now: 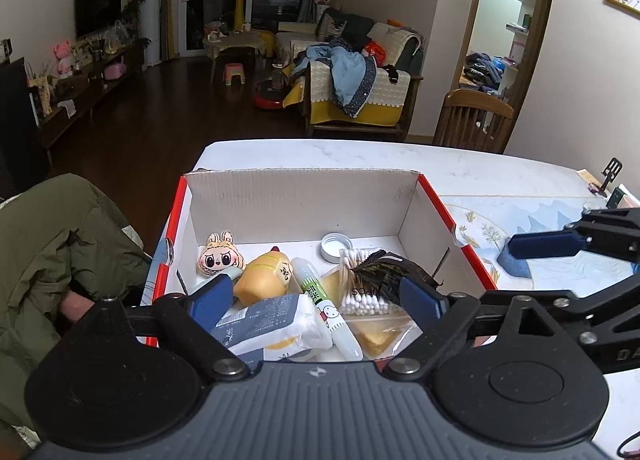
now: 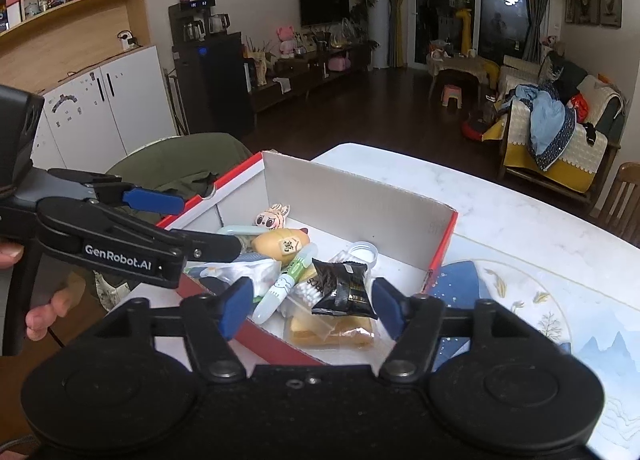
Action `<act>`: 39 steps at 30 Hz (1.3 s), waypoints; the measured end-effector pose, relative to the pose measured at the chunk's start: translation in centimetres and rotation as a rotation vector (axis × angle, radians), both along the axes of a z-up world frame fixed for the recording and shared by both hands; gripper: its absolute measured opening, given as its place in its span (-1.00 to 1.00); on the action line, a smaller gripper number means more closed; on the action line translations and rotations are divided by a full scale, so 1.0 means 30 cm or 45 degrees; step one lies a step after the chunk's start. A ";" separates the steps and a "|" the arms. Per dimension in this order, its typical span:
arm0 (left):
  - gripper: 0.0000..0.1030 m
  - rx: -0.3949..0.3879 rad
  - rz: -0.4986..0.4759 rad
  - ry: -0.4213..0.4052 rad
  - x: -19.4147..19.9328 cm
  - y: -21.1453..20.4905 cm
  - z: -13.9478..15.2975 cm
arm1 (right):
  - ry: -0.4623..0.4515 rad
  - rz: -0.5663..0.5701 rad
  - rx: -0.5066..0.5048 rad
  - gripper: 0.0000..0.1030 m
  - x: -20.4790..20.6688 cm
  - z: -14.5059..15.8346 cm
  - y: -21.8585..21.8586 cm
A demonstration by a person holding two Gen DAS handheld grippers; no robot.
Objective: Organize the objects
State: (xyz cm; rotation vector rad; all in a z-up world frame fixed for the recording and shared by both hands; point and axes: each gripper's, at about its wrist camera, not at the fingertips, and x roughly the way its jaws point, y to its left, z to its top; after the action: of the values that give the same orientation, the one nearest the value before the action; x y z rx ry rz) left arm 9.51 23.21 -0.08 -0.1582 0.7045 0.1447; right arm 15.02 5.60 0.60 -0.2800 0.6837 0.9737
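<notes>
a: where's the stuff being tidied?

b: all in the red-edged cardboard box (image 1: 296, 195) on the white marble bench (image 1: 480, 171). a plush face with ears (image 1: 218, 256) lies near the far left corner, a yellow squishy toy (image 1: 266, 278) just beside it, a white bottle cap (image 1: 335, 247) toward the back wall.

a: and the front of the box?

b: crowded. a glue stick with a green label (image 1: 322, 302) lies slanted between a tissue pack (image 1: 272, 320) and a bag of cotton swabs (image 1: 362, 294). a black foil packet (image 2: 344, 288) rests on top of the swabs, with a bagged yellow sponge (image 2: 332, 330) under them.

a: the tongs?

b: the left tongs (image 1: 316, 300) stand wide apart over the near end of the box, nothing pinched; the tissue pack and glue stick sit in the gap below. the right tongs (image 2: 310, 304) are also apart, the black packet lying loose between the blue pads, not pressed by either.

a: anything in the way?

b: the two tools are close. from the right wrist view the left one reaches in over the box's left rim, a person's fingers (image 2: 42, 318) showing beneath it. a green jacket (image 1: 52, 256) hangs over a chair just left of the bench. a painted placemat (image 2: 532, 300) lies on the bench right of the box, and a wooden chair (image 1: 474, 119) stands at the far side.
</notes>
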 end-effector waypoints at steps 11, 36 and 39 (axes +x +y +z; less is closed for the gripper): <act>1.00 0.006 0.017 -0.012 -0.035 -0.086 0.002 | -0.012 -0.024 0.107 0.99 -0.005 0.018 -0.115; 1.00 0.106 0.133 -0.079 -0.135 -0.259 0.064 | -0.001 -0.046 0.157 0.99 -0.001 -0.019 -0.255; 1.00 0.092 0.137 -0.086 -0.138 -0.266 0.070 | 0.004 -0.048 0.150 0.99 0.005 -0.030 -0.271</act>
State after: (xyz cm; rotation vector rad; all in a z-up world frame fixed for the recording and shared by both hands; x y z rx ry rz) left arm 5.38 15.24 2.02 -0.1317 0.6228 0.2662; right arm 15.15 -2.54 -0.30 -0.1613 0.6298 0.9745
